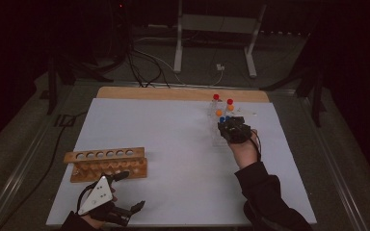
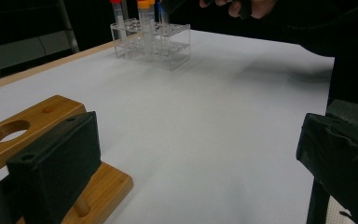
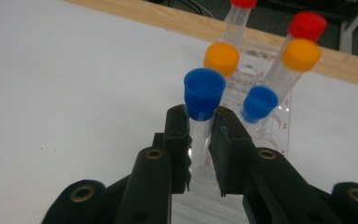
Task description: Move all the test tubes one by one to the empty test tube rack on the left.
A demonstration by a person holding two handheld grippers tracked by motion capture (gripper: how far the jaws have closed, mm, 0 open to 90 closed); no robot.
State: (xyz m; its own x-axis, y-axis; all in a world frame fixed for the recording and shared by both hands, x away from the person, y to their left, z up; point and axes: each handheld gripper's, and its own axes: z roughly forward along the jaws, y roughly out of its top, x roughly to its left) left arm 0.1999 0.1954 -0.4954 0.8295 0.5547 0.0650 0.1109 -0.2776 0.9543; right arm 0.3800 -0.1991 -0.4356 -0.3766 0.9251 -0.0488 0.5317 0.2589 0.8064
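Blue-capped tube [image 3: 203, 105] is clamped between the two black jaws of the right gripper [image 3: 200, 140], just under its cap; the pads press on the clear body from both sides. It stands upright in the clear plastic rack [image 2: 168, 49] at the far right part of the white table [image 1: 173, 144]. I count six tubes in this rack: two with blue caps, two with orange caps [image 3: 221, 59] and two with red caps [image 3: 307, 25]. The second blue-capped one [image 3: 259, 103] is just beside the held one.

One wooden rack [image 1: 107, 165] lies near the front left; its top board shows six round holes, all without tubes. The left gripper [image 1: 134, 208] rests low just in front of this rack, and its jaws stand wide apart with nothing between them.
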